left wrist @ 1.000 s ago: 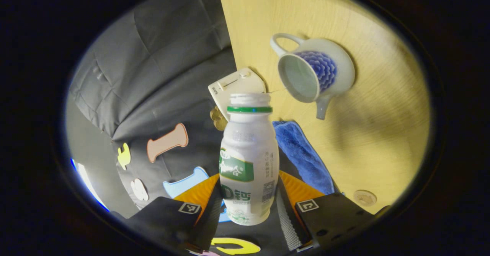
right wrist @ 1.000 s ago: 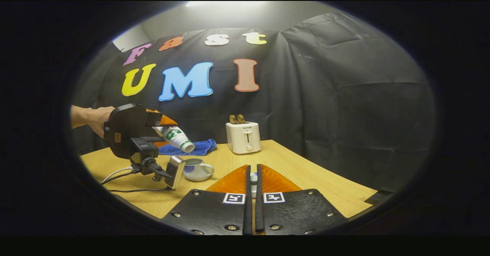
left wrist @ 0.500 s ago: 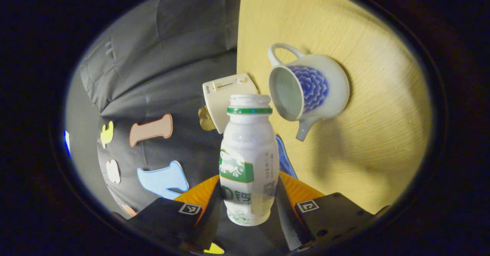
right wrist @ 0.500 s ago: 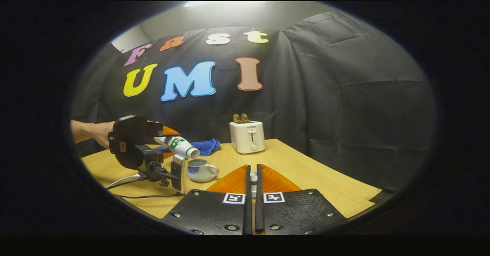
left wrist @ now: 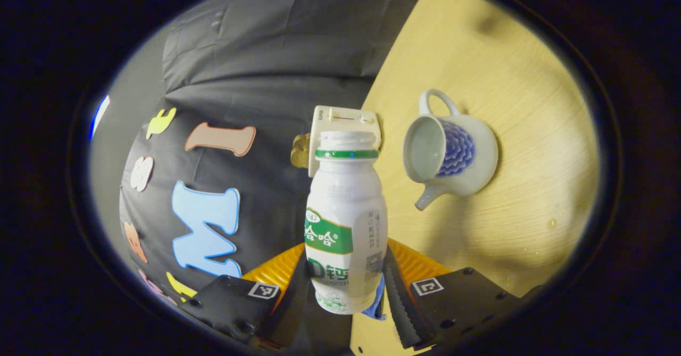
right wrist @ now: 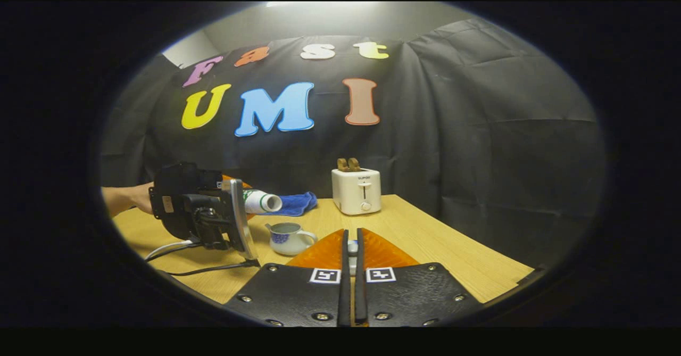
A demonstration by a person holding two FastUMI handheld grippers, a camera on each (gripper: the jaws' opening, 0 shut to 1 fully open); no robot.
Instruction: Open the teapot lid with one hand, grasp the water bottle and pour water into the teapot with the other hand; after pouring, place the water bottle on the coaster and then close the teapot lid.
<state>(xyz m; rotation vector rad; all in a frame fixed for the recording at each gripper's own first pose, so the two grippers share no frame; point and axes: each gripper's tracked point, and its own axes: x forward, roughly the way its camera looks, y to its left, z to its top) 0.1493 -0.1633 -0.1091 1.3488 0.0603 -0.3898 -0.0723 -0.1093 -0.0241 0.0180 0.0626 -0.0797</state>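
Observation:
My left gripper (left wrist: 346,257) is shut on a white water bottle (left wrist: 346,223) with a green label and no cap. In the right gripper view that bottle (right wrist: 263,201) lies about level, its mouth up and to the left of the teapot (right wrist: 290,237). A hand (right wrist: 125,199) holds the left gripper (right wrist: 234,193). The white teapot (left wrist: 452,156) with blue pattern stands on the wooden table (right wrist: 436,239) with its top uncovered. My right gripper (right wrist: 351,234) hovers above the table to the right of the teapot, shut on the small white teapot lid (right wrist: 351,248).
A white toaster (right wrist: 356,191) with toast stands at the back edge, a blue cloth (right wrist: 295,203) to its left. A cable (right wrist: 202,268) trails over the table below the left gripper. A few water drops (left wrist: 550,222) lie beside the teapot.
The bottle has tipped back from mouth-down over the teapot to about level and drawn away to the left. The right gripper has stayed shut on the lid.

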